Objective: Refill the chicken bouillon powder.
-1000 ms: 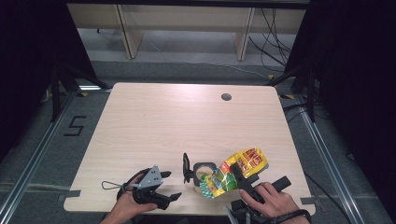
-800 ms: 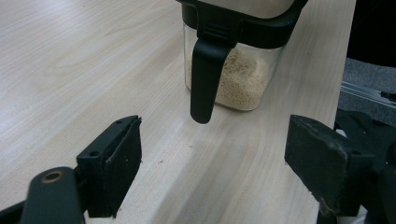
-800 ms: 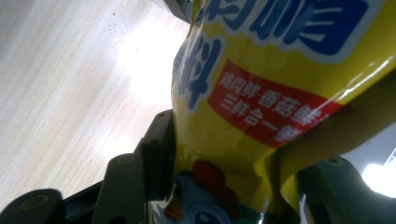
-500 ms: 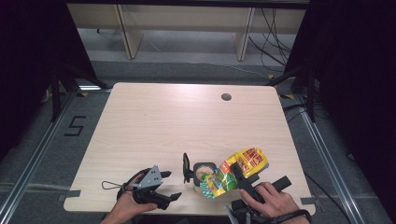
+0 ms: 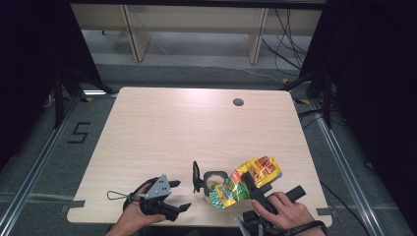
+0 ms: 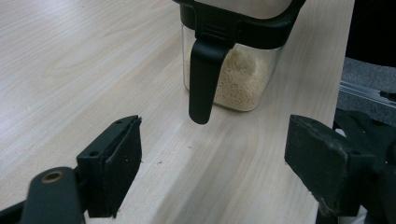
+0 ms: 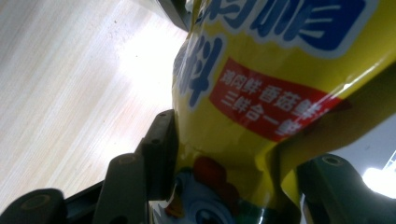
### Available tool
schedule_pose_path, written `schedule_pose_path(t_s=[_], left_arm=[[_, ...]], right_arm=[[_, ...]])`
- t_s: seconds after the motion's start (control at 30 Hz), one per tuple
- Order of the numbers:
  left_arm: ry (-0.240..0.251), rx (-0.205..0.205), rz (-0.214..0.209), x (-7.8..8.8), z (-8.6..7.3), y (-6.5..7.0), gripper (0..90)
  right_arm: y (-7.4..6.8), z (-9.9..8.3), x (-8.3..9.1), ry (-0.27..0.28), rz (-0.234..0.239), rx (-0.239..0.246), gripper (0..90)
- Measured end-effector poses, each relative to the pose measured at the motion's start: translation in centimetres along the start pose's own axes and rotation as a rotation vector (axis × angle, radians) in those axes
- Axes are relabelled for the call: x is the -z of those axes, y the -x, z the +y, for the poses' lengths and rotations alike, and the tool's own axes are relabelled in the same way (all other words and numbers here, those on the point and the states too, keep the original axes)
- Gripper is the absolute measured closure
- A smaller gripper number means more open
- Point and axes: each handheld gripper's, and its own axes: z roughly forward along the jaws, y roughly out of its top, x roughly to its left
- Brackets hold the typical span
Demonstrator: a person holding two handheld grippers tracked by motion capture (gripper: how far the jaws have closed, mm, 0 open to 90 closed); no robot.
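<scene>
Hardly anything is differing from the earlier high view: both hands are staying where they were near the tabletop's front edge, the yellow seasoning bag is keeping the same tilt over the container, and the right tongs are holding at the same width. The right tongs, sitting at about five o'clock on the tabletop in the high view, are gripping the yellow seasoning bag; in the right gripper view the bag is sitting between the two black jaws, with the left jaw pressing flat against its glossy side and the right jaw lying along its other edge, so the tongs are standing roughly half closed around it. The bag is being held off the tabletop, leaning from about four o'clock down toward the container, with its lower end at the container's open top. The container is standing upright at about six o'clock, just in from the front edge, and its black lid is standing raised on its nine o'clock side. In the left gripper view the container is showing clear walls, pale granules inside and a black handle hanging down its side. The left tongs are standing wide open and holding nothing, pointing at the container from a short way off; in the high view they are sitting at about seven o'clock, apart from the container.
</scene>
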Motion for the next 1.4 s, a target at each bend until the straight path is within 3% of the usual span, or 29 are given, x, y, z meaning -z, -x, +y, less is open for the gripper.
schedule_pose_path(t_s=[0.1, 0.13, 0.33, 0.43, 0.63, 0.67, 0.73, 0.77, 0.83, 0.93, 1.0, 1.07, 1.13, 1.17, 1.2, 1.27, 1.3, 1.37, 1.4], left_arm=[[0.0, 0.005, -0.007, -0.07, -0.03, 0.04, 18.5], [0.0, -0.011, -0.005, -0.08, -0.01, -0.02, 18.5], [-0.001, 0.001, -0.001, 0.0, -0.01, 0.06, 18.6], [-0.001, -0.005, -0.006, -0.04, 0.02, 0.0, 18.6], [-0.002, -0.033, -0.007, 0.05, 0.09, -0.1, 18.5], [-0.002, -0.007, -0.003, 0.06, 0.03, 0.02, 18.6], [0.003, 0.003, 0.0, -0.04, 0.01, 0.03, 18.5], [0.003, 0.003, 0.0, -0.04, 0.01, 0.03, 18.5], [-0.002, -0.007, -0.005, -0.07, 0.01, 0.04, 18.5], [-0.002, -0.009, -0.01, -0.05, 0.05, 0.0, 18.5], [-0.002, -0.002, -0.003, 0.04, 0.03, 0.05, 18.5], [0.001, 0.0, -0.001, -0.02, 0.01, 0.05, 18.6], [-0.001, -0.022, -0.011, -0.06, 0.08, -0.1, 18.6], [-0.003, -0.007, -0.007, -0.08, 0.03, 0.05, 18.6], [-0.008, -0.015, -0.004, -0.05, 0.03, 0.01, 18.6], [0.0, -0.026, -0.009, -0.05, 0.08, -0.09, 18.5], [-0.003, 0.0, -0.003, 0.01, 0.06, 0.05, 18.5], [-0.001, -0.002, -0.004, 0.05, 0.05, 0.05, 18.5], [-0.001, -0.003, -0.003, 0.02, 0.04, 0.04, 18.6]], right_arm=[[0.17, -0.36, 0.21, -0.028, 0.017, -0.015, 50.9], [0.09, -0.43, 0.16, -0.03, 0.009, -0.006, 51.0], [0.02, -0.32, 0.07, -0.003, 0.006, -0.02, 51.0], [0.03, -0.49, 0.18, -0.037, 0.017, -0.009, 51.1], [-0.15, 0.07, 0.01, 0.006, 0.01, -0.018, 51.6], [-0.06, -0.13, 0.01, 0.001, 0.013, -0.014, 51.8], [-0.1, -0.39, 0.08, -0.025, 0.002, -0.037, 51.9], [0.07, -0.53, 0.17, -0.03, 0.022, -0.012, 51.9], [0.05, -0.52, 0.18, -0.022, 0.005, -0.024, 51.9], [0.08, -0.25, 0.2, -0.006, 0.017, -0.016, 52.0], [-0.06, -0.32, 0.24, -0.011, 0.006, -0.052, 52.0], [0.23, -0.67, 0.26, -0.022, -0.003, -0.021, 52.0], [0.18, -0.67, 0.27, -0.025, 0.002, -0.027, 52.1], [0.1, -0.6, 0.31, -0.029, 0.003, -0.035, 52.1], [0.05, -0.46, 0.19, -0.005, -0.005, -0.03, 52.1], [-0.13, -0.26, 0.17, -0.009, 0.008, -0.035, 52.1], [0.0, -0.25, 0.15, -0.007, 0.019, -0.024, 52.1], [-0.1, -0.41, 0.19, -0.009, -0.008, -0.048, 52.1], [0.22, -0.65, 0.27, -0.019, 0.0, -0.021, 52.1]])
